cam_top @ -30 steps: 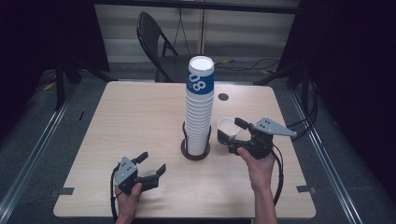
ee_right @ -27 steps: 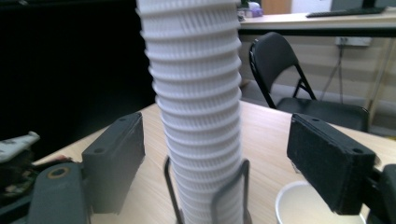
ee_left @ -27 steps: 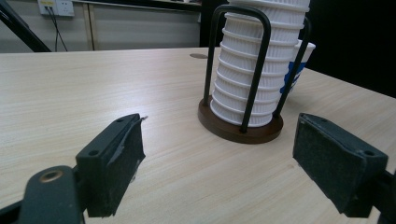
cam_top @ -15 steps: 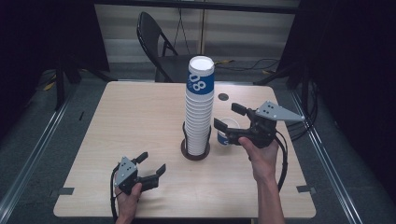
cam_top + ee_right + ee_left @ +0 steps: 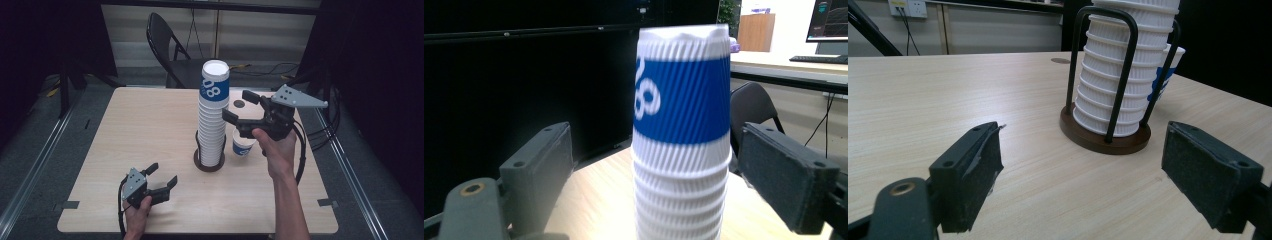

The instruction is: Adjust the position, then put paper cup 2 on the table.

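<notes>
High view: tall stack of ribbed white paper cups (image 5: 213,115), top one banded blue with white figures, standing in a dark wire holder (image 5: 209,159) near table (image 5: 140,125) centre. Right gripper (image 5: 239,111) raised at 3 o'clock from stack top, jaws wide apart, nothing held; single blue-and-white cup (image 5: 243,146) upright on tabletop just beside holder at 3 o'clock. Left gripper (image 5: 161,176) low at 7 o'clock from holder, jaws apart, empty.

Your left gripper (image 5: 1083,175) hovers low over the table (image 5: 948,95), jaws wide apart, with the cup stack (image 5: 1118,70) in its holder (image 5: 1105,137) just ahead.
</notes>
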The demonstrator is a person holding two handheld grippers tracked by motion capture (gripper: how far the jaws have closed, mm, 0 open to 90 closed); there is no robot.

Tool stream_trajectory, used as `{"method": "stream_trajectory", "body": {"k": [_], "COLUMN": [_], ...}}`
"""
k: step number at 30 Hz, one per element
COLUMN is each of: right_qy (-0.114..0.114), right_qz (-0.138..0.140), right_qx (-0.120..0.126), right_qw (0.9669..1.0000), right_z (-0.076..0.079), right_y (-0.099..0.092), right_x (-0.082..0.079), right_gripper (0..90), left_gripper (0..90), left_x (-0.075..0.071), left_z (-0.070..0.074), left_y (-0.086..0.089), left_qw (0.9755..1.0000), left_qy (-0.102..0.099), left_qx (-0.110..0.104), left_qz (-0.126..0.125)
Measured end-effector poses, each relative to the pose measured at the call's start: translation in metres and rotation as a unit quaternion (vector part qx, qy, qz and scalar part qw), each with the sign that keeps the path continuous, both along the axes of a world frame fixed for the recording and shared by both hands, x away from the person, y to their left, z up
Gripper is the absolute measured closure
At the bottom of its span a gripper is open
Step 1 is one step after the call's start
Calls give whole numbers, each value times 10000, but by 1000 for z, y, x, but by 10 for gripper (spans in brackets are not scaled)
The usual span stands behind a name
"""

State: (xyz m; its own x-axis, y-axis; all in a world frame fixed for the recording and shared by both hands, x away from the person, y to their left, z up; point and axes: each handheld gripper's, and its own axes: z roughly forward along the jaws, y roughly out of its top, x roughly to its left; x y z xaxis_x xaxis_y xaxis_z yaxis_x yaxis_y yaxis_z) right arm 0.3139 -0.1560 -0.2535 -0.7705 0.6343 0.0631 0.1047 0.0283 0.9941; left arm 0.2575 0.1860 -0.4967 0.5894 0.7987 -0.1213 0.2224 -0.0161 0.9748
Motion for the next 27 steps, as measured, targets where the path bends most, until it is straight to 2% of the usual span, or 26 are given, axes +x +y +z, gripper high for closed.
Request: {"method": "stream_trajectory", "body": {"k": [4,12,17,25,27], "right_qy": [3,17,111,119,165], "right_qz": [9,-87,-88,-40,-12], "right_qx": [-14,-107,-99,-123,-157], "right_qw": [10000,9999,9999,9998,9997], "right_z": [7,10,7,0,-3], "right_y": [6,19,27,38,43], "right_x": [11,31,50,60,63], "right_gripper": [136,134,137,136,135], "left_gripper": [161,161,160,160,160], "left_x": [0,0,0,1,0], "left_z": [0,0,0,0,0], "left_y": [0,0,1,1,-1], "left_qw": [10000,10000,10000,10000,10000], "left_qy": [4,-13,1,20,-2], "left_qx": [-10,-30,-47,-65,10], "left_qz": [2,17,-8,-27,17]}}
